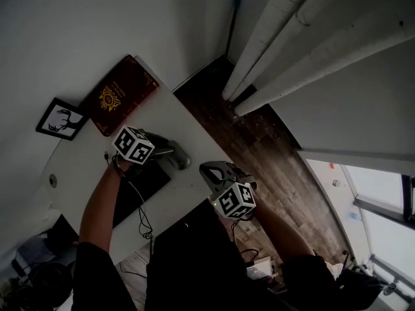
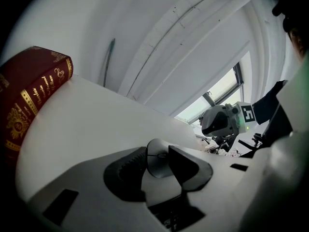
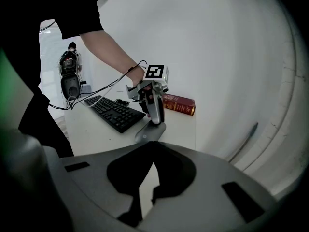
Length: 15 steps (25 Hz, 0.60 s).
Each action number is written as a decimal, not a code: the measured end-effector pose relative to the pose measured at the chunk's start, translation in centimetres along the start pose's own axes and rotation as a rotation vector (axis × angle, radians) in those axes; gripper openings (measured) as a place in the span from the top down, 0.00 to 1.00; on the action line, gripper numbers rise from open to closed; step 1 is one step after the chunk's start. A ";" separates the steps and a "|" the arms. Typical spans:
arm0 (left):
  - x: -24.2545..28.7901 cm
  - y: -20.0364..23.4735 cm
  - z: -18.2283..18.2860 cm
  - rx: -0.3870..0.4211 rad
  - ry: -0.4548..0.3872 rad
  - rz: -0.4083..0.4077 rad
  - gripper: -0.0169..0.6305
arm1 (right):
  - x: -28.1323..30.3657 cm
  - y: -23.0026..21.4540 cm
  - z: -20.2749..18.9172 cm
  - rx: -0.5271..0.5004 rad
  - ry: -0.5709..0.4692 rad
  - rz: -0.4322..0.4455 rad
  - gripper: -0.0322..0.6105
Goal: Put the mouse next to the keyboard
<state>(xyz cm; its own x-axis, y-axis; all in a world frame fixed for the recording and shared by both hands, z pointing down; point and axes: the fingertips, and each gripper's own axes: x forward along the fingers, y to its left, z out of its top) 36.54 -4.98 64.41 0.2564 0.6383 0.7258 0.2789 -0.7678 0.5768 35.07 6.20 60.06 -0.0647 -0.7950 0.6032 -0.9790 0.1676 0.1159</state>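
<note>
Mouse [image 3: 149,131] beside keyboard [image 3: 113,111], apparently near table [image 3: 181,123] edge

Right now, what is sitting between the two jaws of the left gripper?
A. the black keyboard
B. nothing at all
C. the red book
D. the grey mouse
D: the left gripper view shows the grey mouse on the white table, right between the jaws of the left gripper. The red book lies well off to one side.
</note>
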 end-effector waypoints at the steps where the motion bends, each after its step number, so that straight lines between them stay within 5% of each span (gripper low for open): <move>1: 0.0 0.1 0.0 0.000 -0.005 0.008 0.75 | 0.0 0.0 0.0 -0.001 0.001 -0.001 0.92; 15: 0.2 1.0 -0.2 0.047 -0.048 0.156 0.74 | 0.0 0.3 -0.2 0.020 0.013 -0.009 0.92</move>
<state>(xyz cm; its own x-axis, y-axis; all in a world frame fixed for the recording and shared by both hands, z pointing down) 36.71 -5.68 65.17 0.3437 0.5146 0.7856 0.2753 -0.8550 0.4396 34.83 6.38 60.30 -0.0529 -0.7885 0.6127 -0.9833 0.1481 0.1056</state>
